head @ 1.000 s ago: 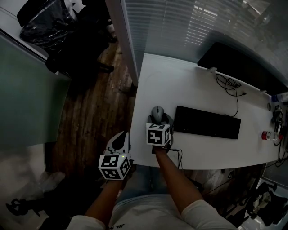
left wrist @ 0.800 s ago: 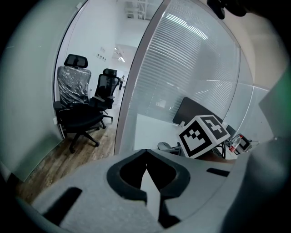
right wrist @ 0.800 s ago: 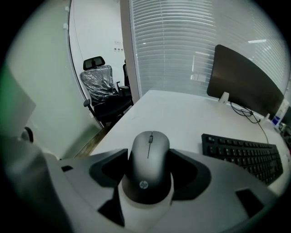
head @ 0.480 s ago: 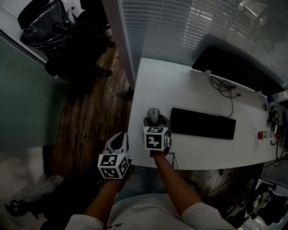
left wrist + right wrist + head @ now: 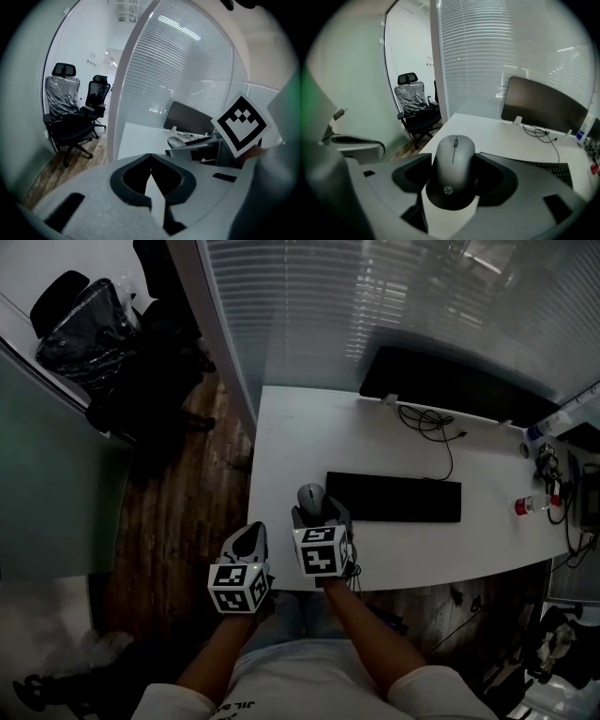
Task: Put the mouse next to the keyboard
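Observation:
A grey mouse (image 5: 310,496) (image 5: 453,168) lies between the jaws of my right gripper (image 5: 319,513) (image 5: 453,176), which is shut on its two sides. The mouse is over the white desk (image 5: 281,442), just off the left end of the black keyboard (image 5: 394,496) (image 5: 546,169). My left gripper (image 5: 249,540) (image 5: 150,157) is shut and holds nothing. It hangs off the desk's front left corner, beside the right gripper.
A black monitor (image 5: 441,381) stands at the desk's back edge, with a coiled cable (image 5: 427,421) before it. A red-capped bottle (image 5: 527,506) and small items lie at the far right. Office chairs (image 5: 94,324) stand on the wooden floor at left, beyond a glass partition.
The head view has swung, so the desk sits lower and further left in it. The right gripper with the mouse now stands slightly closer to the keyboard's left end.

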